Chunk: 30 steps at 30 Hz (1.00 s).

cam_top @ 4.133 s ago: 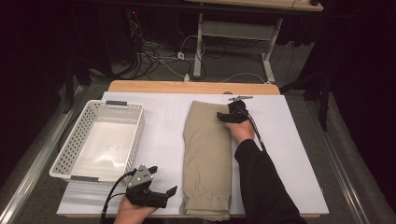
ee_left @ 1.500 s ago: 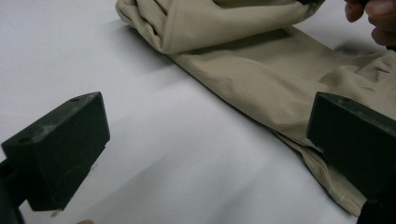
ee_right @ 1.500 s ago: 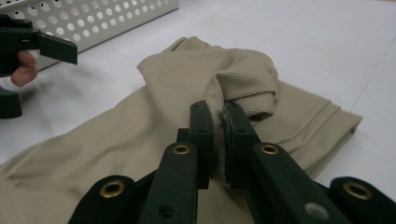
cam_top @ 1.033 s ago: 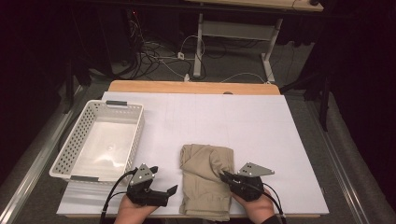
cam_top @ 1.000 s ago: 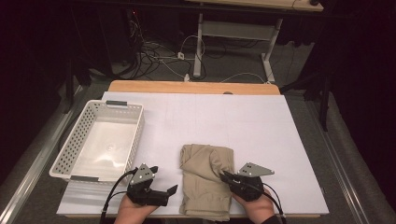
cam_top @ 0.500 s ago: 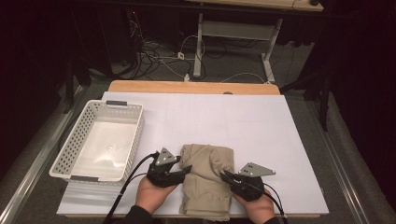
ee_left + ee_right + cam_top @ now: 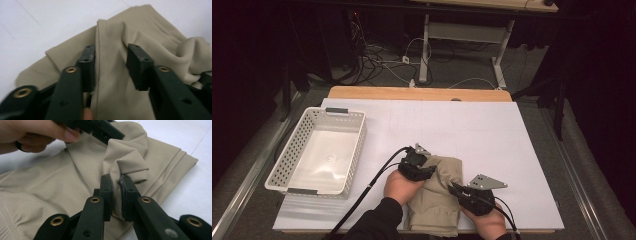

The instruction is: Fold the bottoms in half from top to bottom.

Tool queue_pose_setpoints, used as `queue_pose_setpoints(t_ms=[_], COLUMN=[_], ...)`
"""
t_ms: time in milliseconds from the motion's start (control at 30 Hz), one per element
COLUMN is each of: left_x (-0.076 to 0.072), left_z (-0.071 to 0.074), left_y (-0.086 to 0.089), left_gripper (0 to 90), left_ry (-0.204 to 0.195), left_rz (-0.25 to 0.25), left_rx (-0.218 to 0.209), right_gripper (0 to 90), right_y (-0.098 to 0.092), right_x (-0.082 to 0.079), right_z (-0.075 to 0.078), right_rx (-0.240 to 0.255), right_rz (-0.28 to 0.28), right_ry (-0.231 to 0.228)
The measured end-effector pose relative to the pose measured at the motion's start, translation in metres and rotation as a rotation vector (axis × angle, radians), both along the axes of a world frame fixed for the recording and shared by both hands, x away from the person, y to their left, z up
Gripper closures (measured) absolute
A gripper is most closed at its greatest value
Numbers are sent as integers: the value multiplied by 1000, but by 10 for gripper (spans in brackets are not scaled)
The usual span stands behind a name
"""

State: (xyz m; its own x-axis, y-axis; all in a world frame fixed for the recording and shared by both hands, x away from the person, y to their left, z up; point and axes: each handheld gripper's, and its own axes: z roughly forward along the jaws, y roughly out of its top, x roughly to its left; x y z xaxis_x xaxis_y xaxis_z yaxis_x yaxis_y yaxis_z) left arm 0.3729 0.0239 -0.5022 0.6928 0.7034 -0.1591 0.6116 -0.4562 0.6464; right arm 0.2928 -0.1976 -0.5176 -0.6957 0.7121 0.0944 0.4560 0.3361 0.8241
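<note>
A white perforated basket is set at the left of a white-covered table, and a strip of bare wood is seen along its far edge. Cables are strewn on the floor beyond.

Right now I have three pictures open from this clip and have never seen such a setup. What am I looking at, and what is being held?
No robot here: a person holds a hand-worn clamp tool in each hand. The wide picture is taken from above the white table and shows both. The left gripper and the right gripper each carry a camera that looks along their two black jaws, which gives the other two pictures. On the table lie a folded beige cloth and an empty white basket to its left. The right gripper's jaws are pinched shut on a bunched fold of the cloth. The left gripper's jaws have just been closing, with a ridge of cloth between them, but whether they press it yet is unclear.
</note>
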Motion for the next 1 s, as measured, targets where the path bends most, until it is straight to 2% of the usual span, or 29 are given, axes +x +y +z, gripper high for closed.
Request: queue_pose_setpoints(t_ms=[133, 200, 267, 400, 433, 500, 633, 767, 1000], left_x=[-1, -3, -5, -8, -12, -14, -26, -33, -48], left_z=[-1, -1, -1, 1, 3, 4, 11, 14, 14], left_y=[-1, -2, -2, 1, 4, 6, 14, 20, 27], left_gripper=[692, 764, 795, 800, 799, 800, 798, 797, 795], left_ry=[-2, -10, -24, -40, -57, -63, -102, -117, -130], left_rz=[-22, -43, -51, -50, -38, -38, -36, -43, -48], left_rx=[-13, -11, -7, -14, -29, -37, -68, -95, -113], right_gripper=[829, 827, 824, 813, 798, 793, 744, 708, 672], right_y=[0, 1, 1, 1, 0, 0, -2, -4, -7], right_x=[0, 0, 0, 0, 0, 0, 0, -1, -3], right_z=[0, 0, 0, 0, 0, 0, 1, 3, 6], right_rx=[-4, -4, -4, -2, 1, 5, 20, 28, 39], right_rz=[2, 2, 3, 4, 4, 5, 7, 2, 2], right_ry=[-1, 0, 2, 2, 2, 0, 0, -5, -12])
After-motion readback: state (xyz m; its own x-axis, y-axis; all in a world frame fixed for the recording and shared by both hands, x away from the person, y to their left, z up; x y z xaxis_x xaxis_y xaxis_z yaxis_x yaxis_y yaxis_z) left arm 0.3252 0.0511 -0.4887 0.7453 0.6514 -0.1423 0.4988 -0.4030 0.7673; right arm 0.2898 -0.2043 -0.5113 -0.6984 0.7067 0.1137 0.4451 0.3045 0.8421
